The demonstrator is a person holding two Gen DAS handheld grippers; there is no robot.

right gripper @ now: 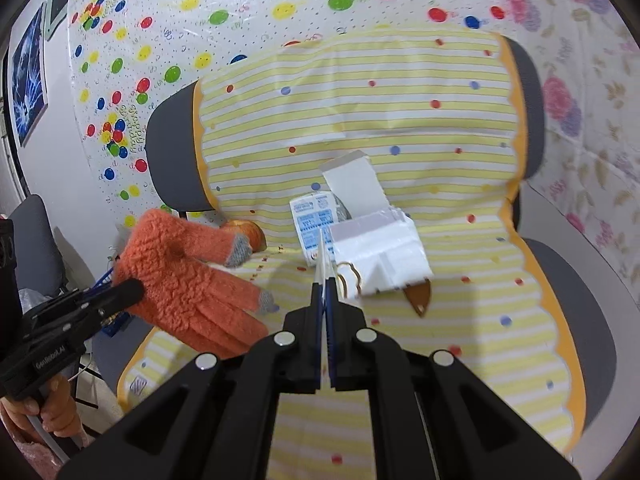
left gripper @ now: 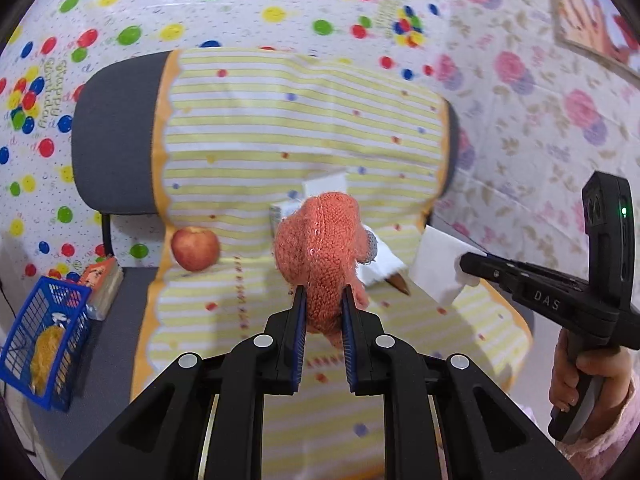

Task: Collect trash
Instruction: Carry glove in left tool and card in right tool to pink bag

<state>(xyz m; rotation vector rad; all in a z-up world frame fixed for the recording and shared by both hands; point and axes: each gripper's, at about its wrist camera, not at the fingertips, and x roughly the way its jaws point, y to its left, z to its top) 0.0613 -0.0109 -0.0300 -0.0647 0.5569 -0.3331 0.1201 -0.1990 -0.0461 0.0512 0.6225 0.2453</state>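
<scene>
My left gripper (left gripper: 323, 294) is shut on an orange knitted glove (left gripper: 320, 248) and holds it above the chair seat; the glove also shows in the right wrist view (right gripper: 184, 276). My right gripper (right gripper: 325, 280) is shut on a thin white sheet of paper (right gripper: 323, 252), seen edge-on; in the left wrist view the paper (left gripper: 436, 264) hangs from its tips. On the seat lie a small blue-and-white carton (right gripper: 314, 224), white crumpled wrapping (right gripper: 380, 252) and a brown scrap (right gripper: 420, 296).
A yellow striped cloth (right gripper: 400, 120) covers the grey chair (right gripper: 172, 152). An apple (left gripper: 196, 249) lies on the seat at the left. A blue wire basket (left gripper: 44, 352) with yellow stuff in it stands on the floor to the left, beside a packet (left gripper: 102, 284).
</scene>
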